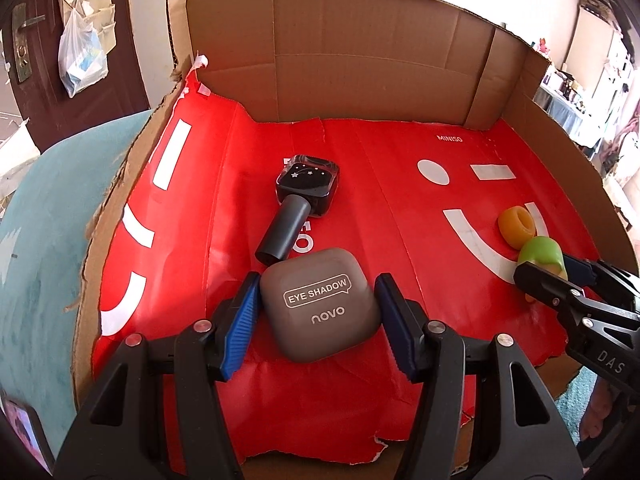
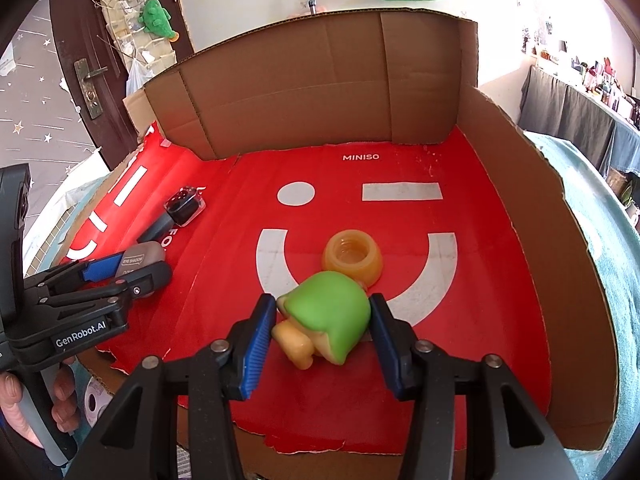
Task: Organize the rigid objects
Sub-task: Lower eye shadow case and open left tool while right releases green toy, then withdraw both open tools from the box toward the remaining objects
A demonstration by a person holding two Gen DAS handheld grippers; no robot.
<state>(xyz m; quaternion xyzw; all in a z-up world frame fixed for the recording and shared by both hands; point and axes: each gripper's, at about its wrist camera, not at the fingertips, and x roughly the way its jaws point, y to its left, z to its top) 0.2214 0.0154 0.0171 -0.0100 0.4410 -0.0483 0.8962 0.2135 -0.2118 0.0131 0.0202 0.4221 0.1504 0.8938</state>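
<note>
A red MINISO sheet [image 1: 360, 184] is laid over the floor of a cut-open cardboard box [image 1: 360, 56]. In the left wrist view, the left gripper [image 1: 316, 316] is seen spread wide around a grey eye shadow case [image 1: 320, 304], which lies flat at about 6 o'clock on the sheet; the blue pads [image 1: 240, 320] are placed just beside its left and right edges, and whether they touch it cannot be told. A black nail polish bottle [image 1: 300, 196] is laid on its side just beyond the case, toward 12 o'clock, its cap pointed back at the case.

In the right wrist view, the right gripper [image 2: 320, 336] is likewise held apart, with a green-capped toy figure [image 2: 326, 320] lying tipped over between its fingers [image 2: 256, 344]; contact with the pads cannot be confirmed. An orange ring-shaped piece [image 2: 352, 258] is set directly behind the figure at 12 o'clock, touching or nearly touching it. The left gripper and the eye shadow case are seen at 9 o'clock in this view, well apart from the figure.
</note>
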